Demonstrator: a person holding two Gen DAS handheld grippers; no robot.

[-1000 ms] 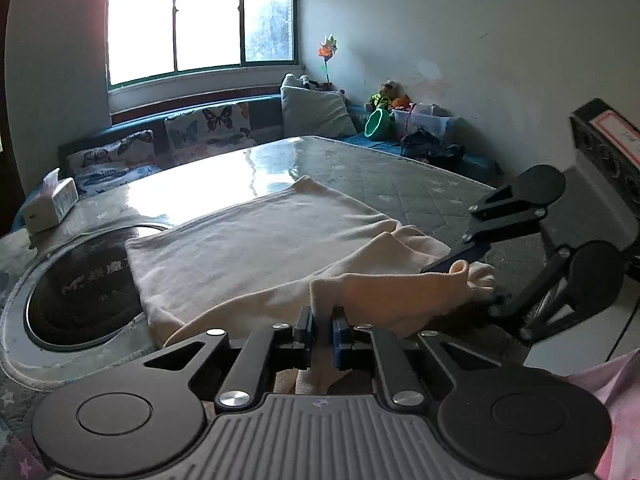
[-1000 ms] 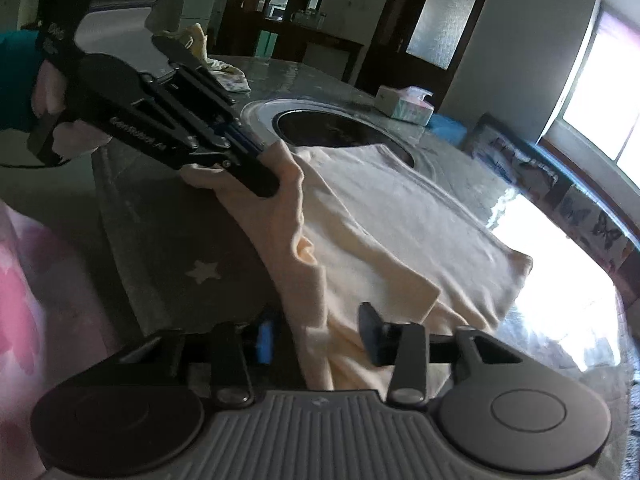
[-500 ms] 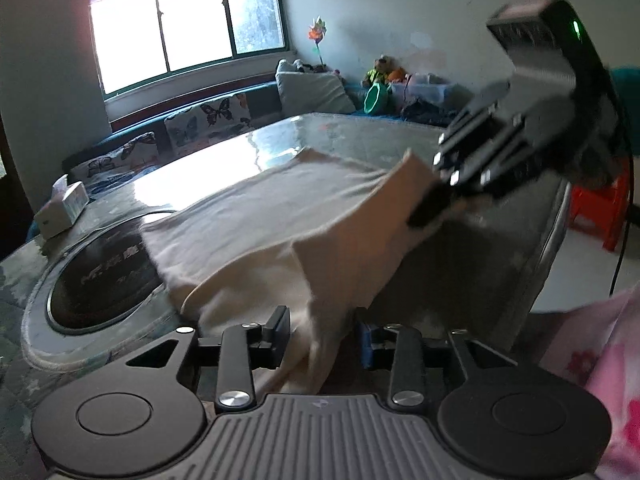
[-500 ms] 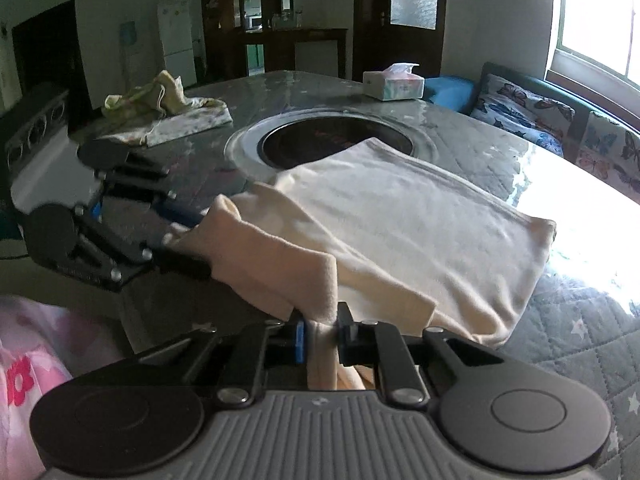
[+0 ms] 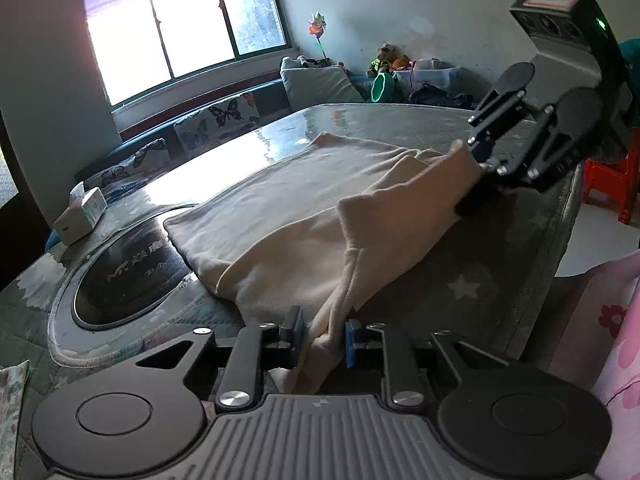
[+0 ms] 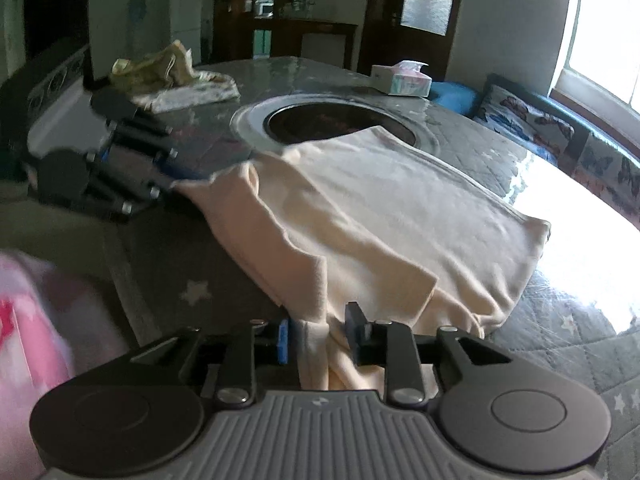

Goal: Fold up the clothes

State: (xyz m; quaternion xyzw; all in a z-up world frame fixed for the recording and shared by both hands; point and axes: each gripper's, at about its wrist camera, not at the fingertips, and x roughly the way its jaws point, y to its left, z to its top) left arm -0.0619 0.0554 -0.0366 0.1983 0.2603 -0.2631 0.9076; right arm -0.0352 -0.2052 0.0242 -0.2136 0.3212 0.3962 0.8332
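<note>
A cream garment point(image 5: 288, 216) point(image 6: 400, 200) lies spread on the grey quilted table point(image 5: 480, 272), its near edge lifted between both grippers. My left gripper point(image 5: 323, 332) has a bunched fold of that edge between its jaws, which are closing and pinch it. From the right wrist it shows blurred at the left point(image 6: 168, 184), at the garment's corner. My right gripper point(image 6: 318, 334) has another fold between its jaws. They are opening, with a gap on each side of the cloth. From the left wrist it hangs at the upper right point(image 5: 480, 176), cloth raised at its tips.
A round black hotplate point(image 5: 128, 268) point(image 6: 340, 120) is set into the table beside the garment. A tissue box point(image 5: 82, 214) point(image 6: 402, 78) and a heap of other clothes point(image 6: 172, 76) lie farther off. A person's pink clothing point(image 5: 616, 320) is at the table's edge, a red stool point(image 5: 612, 184) beyond.
The left jaws, tight on the cloth a second ago, spread and have narrowed again. The right jaws pinched the fold half a second ago and have since parted. The right gripper has sunk a little.
</note>
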